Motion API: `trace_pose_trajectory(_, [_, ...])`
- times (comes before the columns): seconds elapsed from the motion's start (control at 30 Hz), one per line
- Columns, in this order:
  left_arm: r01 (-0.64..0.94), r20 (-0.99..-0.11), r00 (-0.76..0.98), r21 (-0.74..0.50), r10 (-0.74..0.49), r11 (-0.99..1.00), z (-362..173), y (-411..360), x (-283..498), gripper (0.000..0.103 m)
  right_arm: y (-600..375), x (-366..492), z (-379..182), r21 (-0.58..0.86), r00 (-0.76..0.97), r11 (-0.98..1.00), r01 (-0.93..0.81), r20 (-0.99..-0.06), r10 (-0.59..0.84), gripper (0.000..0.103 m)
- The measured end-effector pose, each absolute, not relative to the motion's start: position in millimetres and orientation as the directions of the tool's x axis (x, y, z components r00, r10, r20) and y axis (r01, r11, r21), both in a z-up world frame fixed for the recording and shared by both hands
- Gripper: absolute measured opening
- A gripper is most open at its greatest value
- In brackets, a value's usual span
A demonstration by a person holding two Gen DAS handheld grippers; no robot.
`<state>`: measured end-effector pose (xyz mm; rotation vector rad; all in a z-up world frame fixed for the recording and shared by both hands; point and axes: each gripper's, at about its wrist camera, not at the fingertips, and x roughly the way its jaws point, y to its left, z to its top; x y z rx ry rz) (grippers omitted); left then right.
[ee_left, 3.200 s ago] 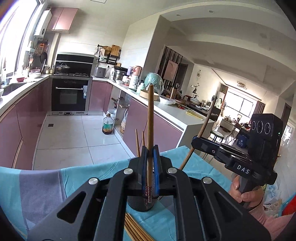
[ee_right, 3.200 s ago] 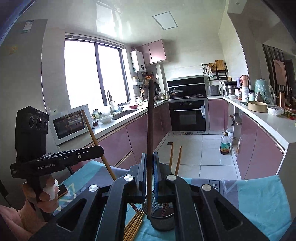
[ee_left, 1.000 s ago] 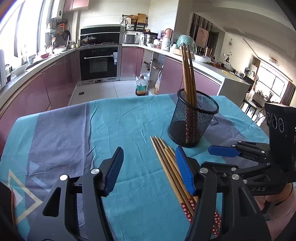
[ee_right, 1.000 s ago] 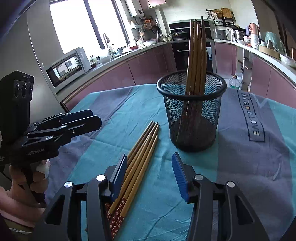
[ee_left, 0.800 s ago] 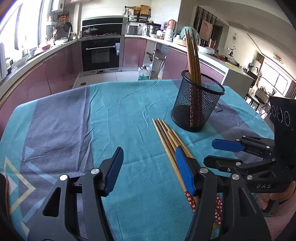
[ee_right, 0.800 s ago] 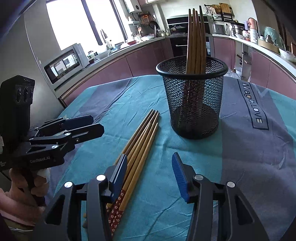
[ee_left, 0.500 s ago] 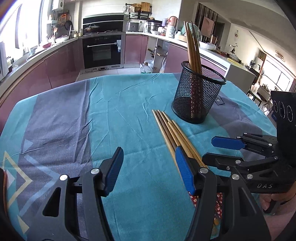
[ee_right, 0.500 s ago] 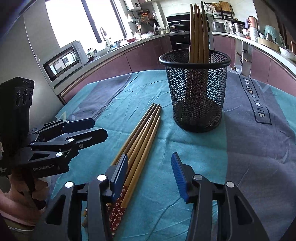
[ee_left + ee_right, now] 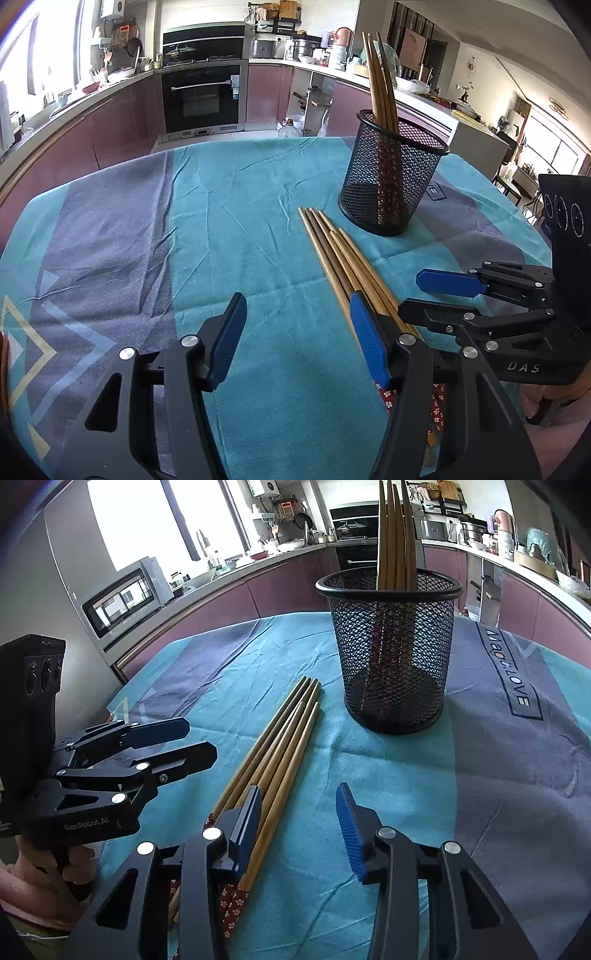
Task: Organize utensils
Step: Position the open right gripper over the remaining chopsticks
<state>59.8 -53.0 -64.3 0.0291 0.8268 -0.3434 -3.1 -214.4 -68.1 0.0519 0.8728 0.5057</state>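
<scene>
Several wooden chopsticks [image 9: 340, 254] [image 9: 280, 738] lie side by side on the teal cloth, patterned ends towards me. A black mesh cup [image 9: 391, 184] [image 9: 395, 653] stands just beyond their tips with several chopsticks [image 9: 380, 74] [image 9: 395, 535] upright in it. My left gripper [image 9: 297, 332] is open just left of the bundle; the sticks run under its right finger, with only cloth between the pads. My right gripper [image 9: 297, 823] has its jaws closing but still apart. Its left pad is over the bundle, and the outermost stick shows between the pads, not pressed. Each gripper shows in the other's view [image 9: 421, 295] [image 9: 195, 740].
The table's cloth [image 9: 229, 221] is teal with grey bands. A person's hand [image 9: 40, 882] holds the left gripper at the near left edge. Kitchen counters, an oven [image 9: 203, 98] and a microwave [image 9: 125, 594] stand behind the table.
Earlier each gripper held one chopstick above the cup; now both hold nothing. Over the last second both came lower over the lying chopsticks, and the right jaws narrowed.
</scene>
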Motion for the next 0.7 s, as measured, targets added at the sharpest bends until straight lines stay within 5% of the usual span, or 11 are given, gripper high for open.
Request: trace_pose_trajectory(0.7, [0.350,-0.757,0.583,-0.092,-0.294,0.932,-80.2,-66.3,60.2,0.058,-203.6,-7.4,-69.1,0.170,0.550,0.898,-0.405,-0.739,0.388,0.033])
